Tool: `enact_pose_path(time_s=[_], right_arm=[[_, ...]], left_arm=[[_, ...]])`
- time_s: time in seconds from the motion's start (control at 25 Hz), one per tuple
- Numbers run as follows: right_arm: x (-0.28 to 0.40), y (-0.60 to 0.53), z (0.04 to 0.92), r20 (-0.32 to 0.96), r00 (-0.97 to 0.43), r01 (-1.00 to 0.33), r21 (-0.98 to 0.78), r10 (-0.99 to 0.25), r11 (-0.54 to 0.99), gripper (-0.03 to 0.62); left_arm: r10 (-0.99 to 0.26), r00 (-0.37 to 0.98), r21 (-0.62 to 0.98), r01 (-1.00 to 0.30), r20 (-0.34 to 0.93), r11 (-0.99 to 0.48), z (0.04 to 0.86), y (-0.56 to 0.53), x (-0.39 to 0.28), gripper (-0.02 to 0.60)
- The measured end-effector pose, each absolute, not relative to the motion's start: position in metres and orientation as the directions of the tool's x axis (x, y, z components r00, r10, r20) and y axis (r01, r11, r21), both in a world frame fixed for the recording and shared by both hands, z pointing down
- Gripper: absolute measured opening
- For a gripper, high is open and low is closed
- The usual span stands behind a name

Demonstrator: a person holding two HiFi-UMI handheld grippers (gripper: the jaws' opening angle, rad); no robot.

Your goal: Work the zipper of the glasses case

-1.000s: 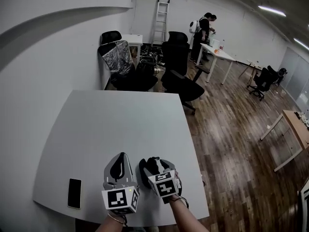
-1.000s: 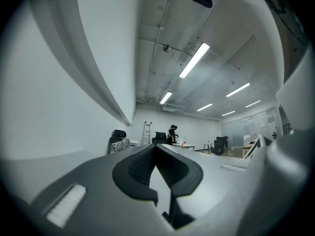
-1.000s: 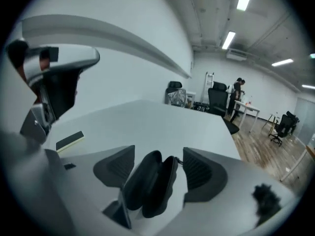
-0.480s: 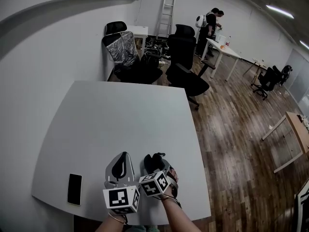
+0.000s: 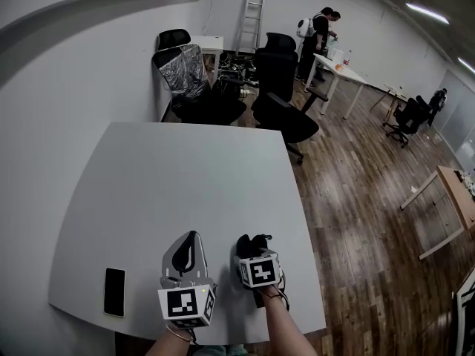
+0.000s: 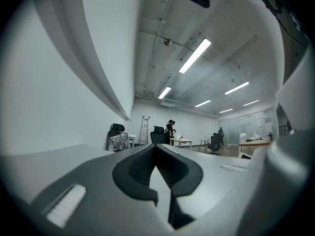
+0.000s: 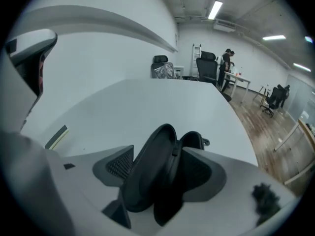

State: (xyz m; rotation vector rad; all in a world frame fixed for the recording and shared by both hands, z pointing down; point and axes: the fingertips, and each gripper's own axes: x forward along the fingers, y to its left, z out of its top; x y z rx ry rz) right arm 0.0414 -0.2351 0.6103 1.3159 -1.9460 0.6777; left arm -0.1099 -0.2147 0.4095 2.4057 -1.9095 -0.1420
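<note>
The left claw [image 6: 157, 149] is pressed together and empty, held level over the table [image 5: 185, 176]. The right claw [image 7: 162, 154] tilts down near the front edge of the table. Its jaws have just been opening and stand spread wide, with the black case [image 7: 147, 176] on its edge between them, leaning on one jaw. The two shells gape apart, so I judge the zipper is already mostly undone. What seems left is to run the pull [image 7: 204, 142] back.
</note>
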Motion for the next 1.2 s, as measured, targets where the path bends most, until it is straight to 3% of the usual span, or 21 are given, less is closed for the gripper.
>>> enact_pose_path(time_s=[0.04,0.08,0.12,0.32,0.44,0.52,0.72,0.84,0.88,0.92,1.08,1.2], right_arm=[[0.038,-0.235,0.608,0.767,-0.268,-0.923,-0.032,-0.584,0.383,0.315],[0.034,-0.235,0.604,0.758,-0.277,-0.909,-0.008,-0.590,0.417,0.232],[0.030,-0.236,0.601,0.754,-0.281,-0.895,0.018,-0.594,0.445,0.104],[0.030,-0.238,0.597,0.725,-0.333,-0.896,-0.044,-0.603,0.441,0.083],[0.037,-0.240,0.572,0.552,-0.500,-0.866,-0.325,-0.668,0.380,0.029],[0.045,-0.242,0.554,0.418,-0.571,-0.799,-0.480,-0.706,0.362,0.028],[0.058,-0.240,0.552,0.393,-0.599,-0.782,-0.473,-0.697,0.406,0.023],[0.048,-0.233,0.524,0.232,-0.713,-0.631,-0.624,-0.662,0.461,0.023],[0.042,-0.229,0.506,0.135,-0.763,-0.533,-0.686,-0.632,0.495,0.023],[0.038,-0.225,0.485,0.035,-0.804,-0.427,-0.729,-0.594,0.535,0.023],[0.041,-0.209,0.407,-0.308,-0.864,-0.056,-0.728,-0.398,0.684,0.023],[0.048,-0.193,0.363,-0.482,-0.851,0.165,-0.625,-0.210,0.763,0.021]], left_arm=[[-0.973,0.228,0.107,-0.967,-0.032,-0.230,0.409,-0.216,-0.109,0.002],[-0.973,0.230,0.106,-0.967,-0.033,-0.232,0.409,-0.217,-0.109,0.002],[-0.972,0.232,0.106,-0.966,-0.033,-0.234,0.409,-0.219,-0.108,0.002],[-0.960,0.281,0.107,-0.954,0.000,-0.280,0.418,-0.223,-0.103,0.003],[-0.919,0.388,0.154,-0.914,0.061,-0.376,0.436,-0.223,-0.092,0.003],[-0.885,0.459,0.193,-0.878,0.078,-0.439,0.442,-0.222,-0.084,0.003],[-0.859,0.500,0.208,-0.857,0.110,-0.472,0.452,-0.225,-0.080,0.003],[-0.821,0.552,0.258,-0.822,0.146,-0.507,0.465,-0.224,-0.071,0.005],[-0.784,0.604,0.301,-0.781,0.142,-0.547,0.466,-0.222,-0.066,0.022],[-0.733,0.669,0.352,-0.720,0.125,-0.597,0.464,-0.219,-0.059,0.118],[-0.512,0.858,0.454,-0.470,0.034,-0.757,0.425,-0.206,-0.040,0.337],[-0.422,0.906,0.377,-0.403,0.036,-0.834,0.394,-0.196,-0.028,0.359]])
